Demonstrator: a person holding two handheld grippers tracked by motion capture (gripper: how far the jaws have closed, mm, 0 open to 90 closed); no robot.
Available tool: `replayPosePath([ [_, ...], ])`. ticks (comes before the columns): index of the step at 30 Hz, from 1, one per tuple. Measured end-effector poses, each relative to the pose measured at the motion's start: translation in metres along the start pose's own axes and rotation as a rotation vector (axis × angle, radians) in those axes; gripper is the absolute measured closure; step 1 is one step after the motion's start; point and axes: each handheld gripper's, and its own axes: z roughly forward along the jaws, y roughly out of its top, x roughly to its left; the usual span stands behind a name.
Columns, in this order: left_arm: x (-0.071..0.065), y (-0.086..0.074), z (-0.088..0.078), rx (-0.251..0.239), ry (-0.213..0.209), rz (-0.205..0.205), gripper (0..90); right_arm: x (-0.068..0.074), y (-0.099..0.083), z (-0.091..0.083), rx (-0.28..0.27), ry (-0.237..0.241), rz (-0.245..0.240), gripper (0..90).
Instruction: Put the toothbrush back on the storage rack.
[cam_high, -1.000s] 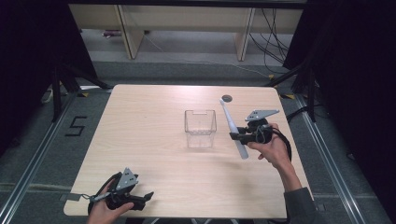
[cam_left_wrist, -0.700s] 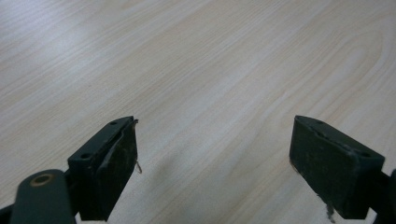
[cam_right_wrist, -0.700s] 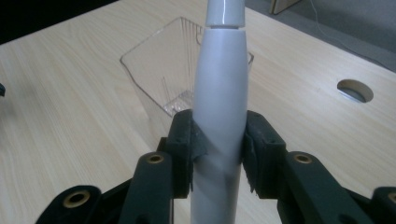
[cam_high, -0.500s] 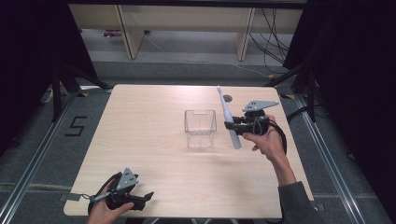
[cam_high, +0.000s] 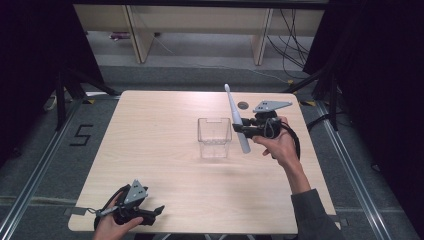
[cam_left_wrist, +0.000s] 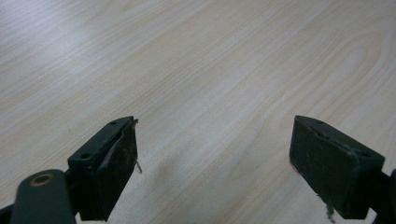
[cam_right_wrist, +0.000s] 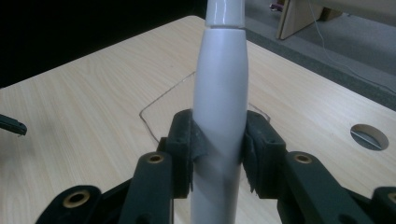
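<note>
A white electric toothbrush (cam_high: 236, 120) is held nearly upright, head up, just right of a clear square plastic cup (cam_high: 214, 137) at the table's middle. My right gripper (cam_high: 242, 129) is shut on the toothbrush's thick handle (cam_right_wrist: 219, 116), lifted off the table. In the right gripper view the cup's rim (cam_right_wrist: 152, 122) lies behind the handle. My left gripper (cam_high: 156, 212) rests at the table's front left edge, open, with bare wood between its pads (cam_left_wrist: 116, 163).
The light wooden table (cam_high: 165, 120) has a round cable hole (cam_high: 243, 105) near its far right, behind the right gripper. Shelving legs and cables stand on the floor beyond the far edge. Dark curtains flank both sides.
My right gripper has lifted the toothbrush and swung it from lying flat to nearly upright, moving left toward the cup. The left gripper has stayed put.
</note>
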Motion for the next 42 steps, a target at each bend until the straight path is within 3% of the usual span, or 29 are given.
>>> replayPosePath([
  [1,0.0,0.0,0.0,-0.002,0.0,-0.001,14.9,0.0,0.002,0.0,-0.001,-0.013,-0.016,66.5],
  [2,0.0,0.0,0.001,-0.004,-0.001,0.001,14.9,0.002,0.004,0.001,0.007,-0.008,0.005,66.5],
  [5,0.0,0.0,0.0,-0.001,-0.002,0.003,14.9,0.004,0.01,0.005,-0.001,0.001,-0.003,66.5],
  [8,0.0,0.0,0.0,-0.004,-0.005,0.0,14.9,0.005,0.016,0.008,-0.016,-0.003,-0.031,66.5],
  [10,0.0,0.0,0.0,-0.001,-0.003,0.001,14.9,0.008,0.019,0.01,-0.013,0.021,-0.012,66.5],
  [25,-0.001,0.0,0.0,-0.006,-0.012,0.0,14.9,0.015,0.048,0.037,-0.014,0.028,-0.045,66.5],
  [27,-0.001,0.0,-0.001,-0.003,-0.008,0.003,14.9,0.017,0.051,0.039,-0.01,0.035,-0.025,66.5],
  [28,-0.001,0.0,0.0,-0.006,-0.012,-0.002,14.9,0.015,0.052,0.042,-0.026,0.031,-0.045,66.5],
  [30,-0.001,0.0,0.0,0.0,-0.009,0.005,14.9,0.015,0.052,0.046,-0.016,0.03,-0.023,66.5],
  [32,0.0,0.0,0.0,0.005,-0.01,0.011,14.9,0.012,0.052,0.051,-0.03,0.017,-0.042,66.5],
  [35,0.0,0.0,-0.001,0.014,-0.02,0.022,14.9,0.011,0.052,0.056,-0.005,0.014,-0.023,66.5],
  [36,0.0,0.0,-0.001,0.011,-0.02,0.017,14.9,0.009,0.052,0.059,-0.006,0.01,-0.043,66.5],
  [39,-0.001,0.0,0.0,0.006,-0.015,0.01,14.9,0.006,0.051,0.064,-0.022,0.003,-0.04,66.5],
  [42,-0.001,0.0,-0.001,0.011,-0.019,0.014,14.8,0.004,0.049,0.069,-0.019,0.012,-0.008,66.5],
])
